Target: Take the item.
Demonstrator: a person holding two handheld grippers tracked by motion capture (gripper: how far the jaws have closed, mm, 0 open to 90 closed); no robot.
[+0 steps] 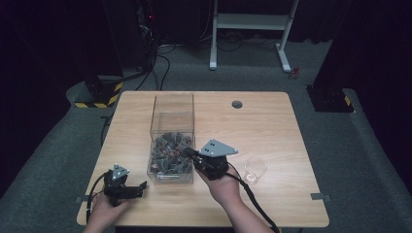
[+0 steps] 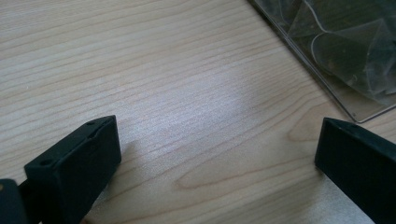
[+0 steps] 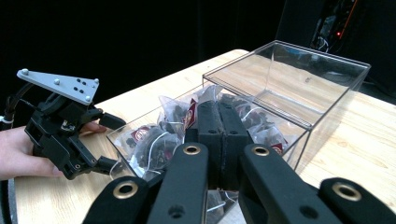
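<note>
Black hand-held gripper [image 3: 219,126] closed – clear box [image 3: 299,84], pyramid sachets [image 3: 154,144]

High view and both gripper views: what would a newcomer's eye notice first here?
First, the tall clear plastic box in the middle of the light wooden table, its bottom heaped with small see-through tea bags. Next, the right gripper at the box's near right corner, its fingers shut above the bags, and the left gripper with fingers apart, low over the table left of the box. A small clear glass cup stands to the right.
</note>
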